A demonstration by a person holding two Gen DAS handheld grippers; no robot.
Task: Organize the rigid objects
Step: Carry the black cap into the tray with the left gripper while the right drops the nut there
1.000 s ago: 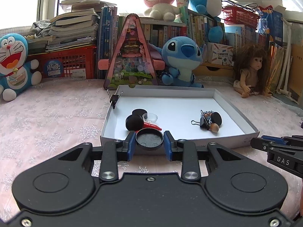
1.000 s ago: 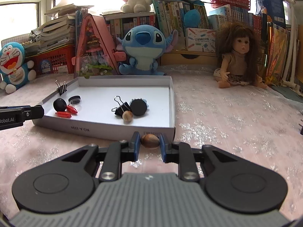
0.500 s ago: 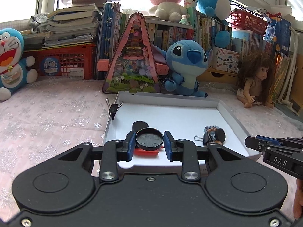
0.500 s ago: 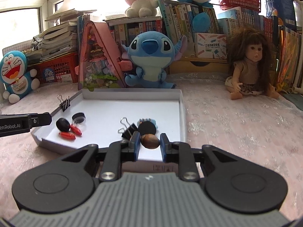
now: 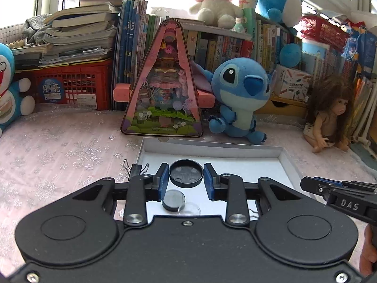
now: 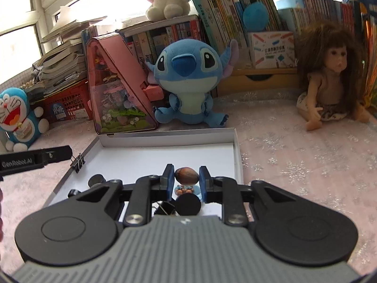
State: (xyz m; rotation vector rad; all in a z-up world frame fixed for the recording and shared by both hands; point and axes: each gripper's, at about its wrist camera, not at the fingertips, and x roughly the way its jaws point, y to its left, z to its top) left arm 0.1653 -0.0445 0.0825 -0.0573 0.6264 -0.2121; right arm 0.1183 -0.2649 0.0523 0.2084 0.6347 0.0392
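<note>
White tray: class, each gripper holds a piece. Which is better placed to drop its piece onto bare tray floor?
Left, probably. The left gripper holds the black cap above bare white tray floor; the right gripper's nut hangs over a small figure.

Under me lies a pink cloth (image 5: 59, 146) with a silver snowflake pattern. A shallow white tray (image 6: 238, 151) rests on it, near centre. Just beyond the tray's far edge stand a pink triangular case (image 5: 162, 94) and, to its right, a blue plush toy (image 5: 240, 99). A doll (image 6: 329, 80) sits far right. A red crate (image 5: 70, 87) and a blue-and-white cat plush (image 6: 16, 118) stand far left.
</note>
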